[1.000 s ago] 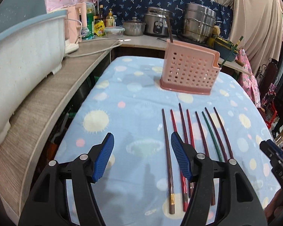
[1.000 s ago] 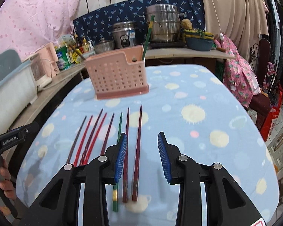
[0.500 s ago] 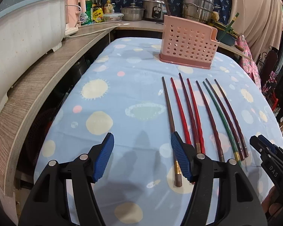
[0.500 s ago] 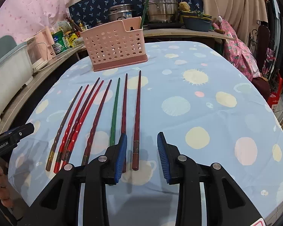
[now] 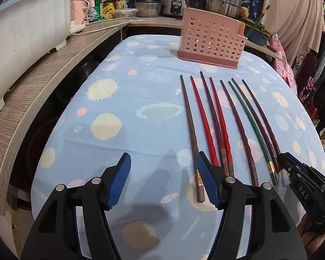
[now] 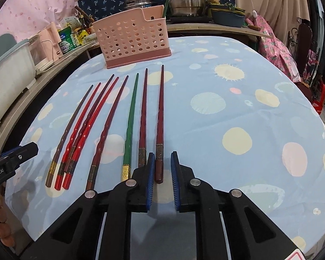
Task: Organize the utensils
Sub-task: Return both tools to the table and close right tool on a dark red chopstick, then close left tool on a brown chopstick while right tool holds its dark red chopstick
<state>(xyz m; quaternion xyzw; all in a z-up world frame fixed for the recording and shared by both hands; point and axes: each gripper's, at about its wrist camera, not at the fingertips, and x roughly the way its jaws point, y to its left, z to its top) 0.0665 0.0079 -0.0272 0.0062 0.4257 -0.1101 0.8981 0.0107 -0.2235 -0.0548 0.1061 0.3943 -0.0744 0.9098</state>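
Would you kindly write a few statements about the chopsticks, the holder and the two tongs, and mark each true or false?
1. Eight chopsticks lie on the tablecloth. True.
2. Only one green chopstick lies in the row. True.
3. The right tongs are clamped shut on a chopstick. False: they are open, straddling the end of the rightmost chopstick.
4. The pink holder lies tipped on its side. False: it stands upright.
5. The left tongs are open and hold nothing. True.
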